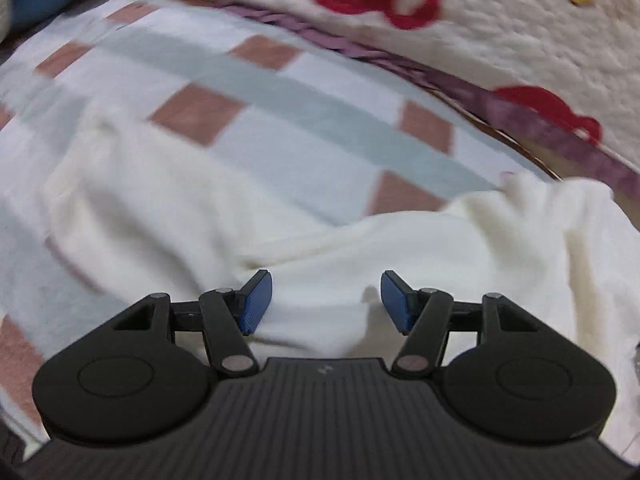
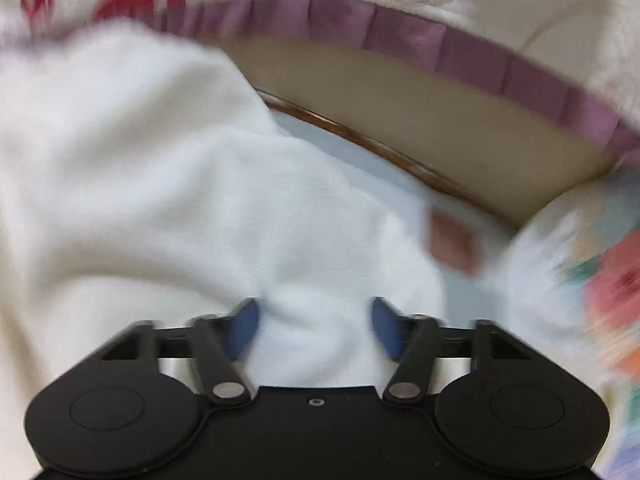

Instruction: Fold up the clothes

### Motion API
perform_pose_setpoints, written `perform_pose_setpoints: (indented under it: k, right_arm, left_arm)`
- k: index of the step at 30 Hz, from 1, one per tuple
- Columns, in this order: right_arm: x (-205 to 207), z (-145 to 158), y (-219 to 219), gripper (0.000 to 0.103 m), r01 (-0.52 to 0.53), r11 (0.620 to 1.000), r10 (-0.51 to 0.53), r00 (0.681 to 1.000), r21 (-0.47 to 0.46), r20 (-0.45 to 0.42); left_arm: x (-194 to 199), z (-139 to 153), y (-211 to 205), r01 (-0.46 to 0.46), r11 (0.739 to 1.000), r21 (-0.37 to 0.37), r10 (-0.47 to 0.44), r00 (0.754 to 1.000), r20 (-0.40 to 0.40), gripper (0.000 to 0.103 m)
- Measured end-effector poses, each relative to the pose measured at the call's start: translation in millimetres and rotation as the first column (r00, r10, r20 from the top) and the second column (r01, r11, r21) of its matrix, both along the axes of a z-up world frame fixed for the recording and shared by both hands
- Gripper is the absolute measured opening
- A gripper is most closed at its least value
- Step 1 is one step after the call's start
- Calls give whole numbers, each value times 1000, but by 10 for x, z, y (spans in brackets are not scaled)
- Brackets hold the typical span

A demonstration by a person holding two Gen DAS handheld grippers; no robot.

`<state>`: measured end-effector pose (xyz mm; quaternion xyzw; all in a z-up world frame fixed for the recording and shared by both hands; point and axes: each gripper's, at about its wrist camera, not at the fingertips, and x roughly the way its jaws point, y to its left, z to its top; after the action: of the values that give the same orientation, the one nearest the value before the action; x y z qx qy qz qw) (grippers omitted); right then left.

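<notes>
Lying rumpled under both tools: white garment [image 1: 328, 264]. Spread wide over cloth, left tool [image 1: 326, 300]. Likewise spread, right tool [image 2: 316, 328].

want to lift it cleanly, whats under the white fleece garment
The white fleece garment lies on a checked bedsheet of pale blue, white and dusty pink squares. Whatever lies beneath its bunched middle is covered.
</notes>
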<state>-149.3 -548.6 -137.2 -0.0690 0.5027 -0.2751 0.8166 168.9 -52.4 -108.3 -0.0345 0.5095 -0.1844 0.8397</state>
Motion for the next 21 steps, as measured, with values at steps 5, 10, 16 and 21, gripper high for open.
perform_pose_setpoints:
  k: [5,10,16,21]
  right_arm:
    - [-127,1,-362,5,207,975,-206,978,-85,18]
    - [-107,-60,-131,16,224,950,-233,972,-217,-18]
    - [-184,413,393,56,130,991,-122,958,-12,261]
    - [-87,505,815,57,-48,984,-14,939,172,342]
  left_arm:
    - [-39,129,371,-115,993,-34,116,992,49,59]
    - [-28,247,939,-338,940,-49,341,930,138,64]
    - [91,-48,1294,-430,889,-156,428,902,-46,65]
    - [186,-189,1186,-404,890,-211,394,915,-89,64]
